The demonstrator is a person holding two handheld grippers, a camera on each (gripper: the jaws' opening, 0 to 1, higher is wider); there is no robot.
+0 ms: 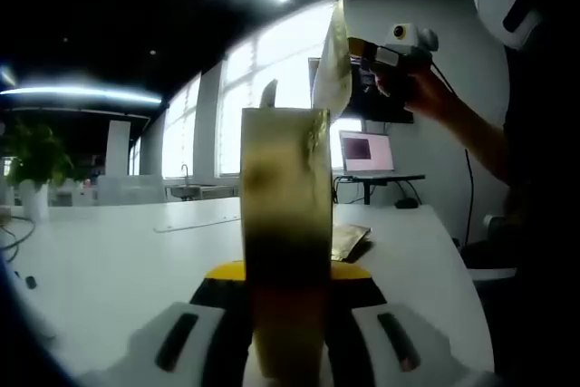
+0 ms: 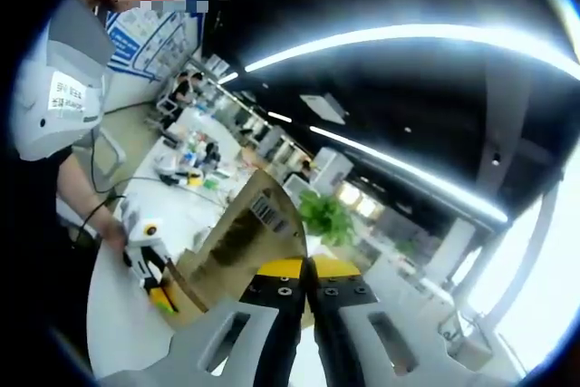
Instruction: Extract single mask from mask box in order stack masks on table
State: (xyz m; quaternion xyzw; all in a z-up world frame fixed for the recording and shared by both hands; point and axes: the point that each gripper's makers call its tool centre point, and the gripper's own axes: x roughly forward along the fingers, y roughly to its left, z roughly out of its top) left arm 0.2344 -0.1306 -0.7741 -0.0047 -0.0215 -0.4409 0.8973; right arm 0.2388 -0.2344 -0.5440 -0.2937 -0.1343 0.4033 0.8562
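— Above the white table (image 1: 109, 269), what's the biggest worry?

— The mask box (image 1: 288, 224). The left gripper (image 1: 288, 351) has its jaws pinching the gold box upright, off the tabletop, and from here it looks tall and narrow in a grip near one end. If the right hand tugs sideways, I'd expect the box to twist or slip out.

— And the right gripper?

— In the left gripper view it sits up high, the right gripper (image 1: 362, 53) pressed onto a pale gold mask packet (image 1: 335, 56) lifted above the box's open top. In its own view its jaws look pressed together, the right gripper (image 2: 306, 314) with the packet's edge (image 2: 237, 246), barcode showing, running into them. A thin pinch on a slick edge; I'd judge it could slide free on the way down.

— Anything to land on?

— One gold packet (image 1: 349, 240) already lies flat on the table just beyond the box. The new one should go on top; dropped askew, the stack starts crooked.

— Obstacles?

— Not much nearby. A laptop (image 1: 367, 153) stands on a separate stand well behind, a potted plant (image 1: 36, 159) sits at the far left edge, and a flat clear strip (image 1: 195, 221) lies across mid-table. The person's arm (image 1: 471, 138) and a cable hang to the right, and the cable might snag.
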